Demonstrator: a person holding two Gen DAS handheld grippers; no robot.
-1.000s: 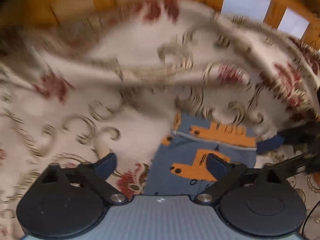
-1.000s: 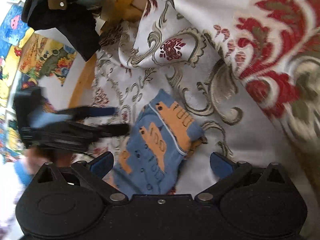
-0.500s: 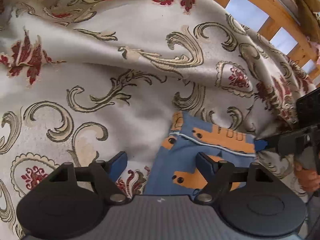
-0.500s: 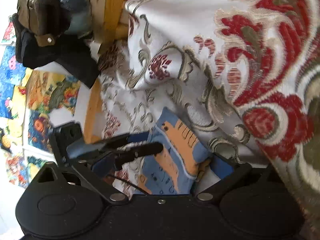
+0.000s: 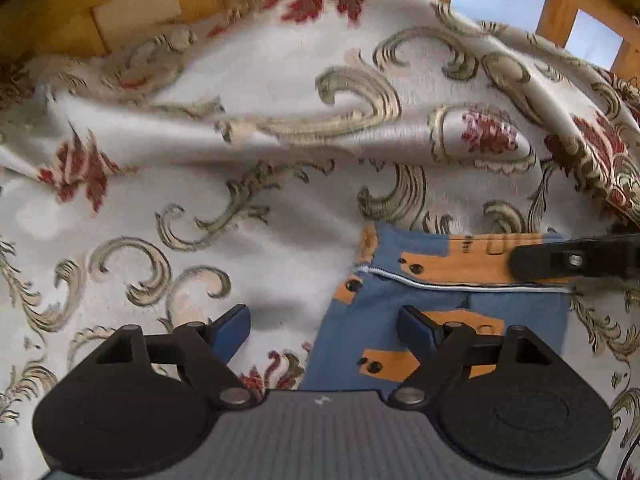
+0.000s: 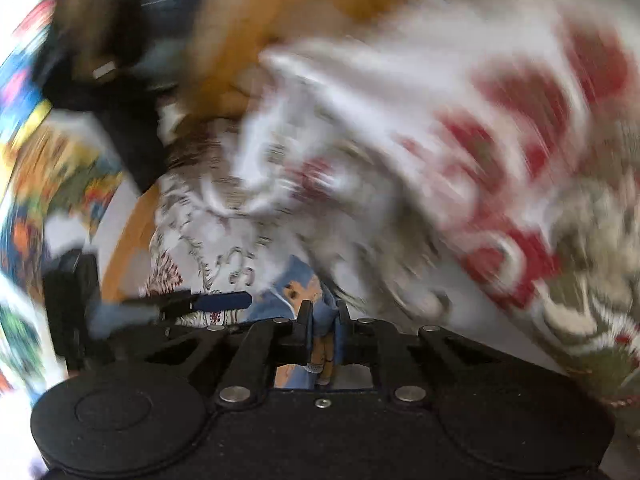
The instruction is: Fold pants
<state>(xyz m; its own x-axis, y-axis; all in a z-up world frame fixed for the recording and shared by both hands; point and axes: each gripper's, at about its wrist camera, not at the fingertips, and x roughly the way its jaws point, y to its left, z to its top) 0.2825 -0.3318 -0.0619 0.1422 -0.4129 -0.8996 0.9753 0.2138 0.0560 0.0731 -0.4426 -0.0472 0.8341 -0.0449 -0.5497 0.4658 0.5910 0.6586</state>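
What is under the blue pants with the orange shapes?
The pants lie on a cream bedspread with red flowers. Whatever is directly beneath them is covered.

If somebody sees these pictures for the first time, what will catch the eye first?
Most likely the folded blue pants with orange shapes, lying low and right of centre on the cream bedspread with red flowers. The right gripper is shut on their edge, while the left gripper hangs open over them. The right wrist view is heavily blurred.
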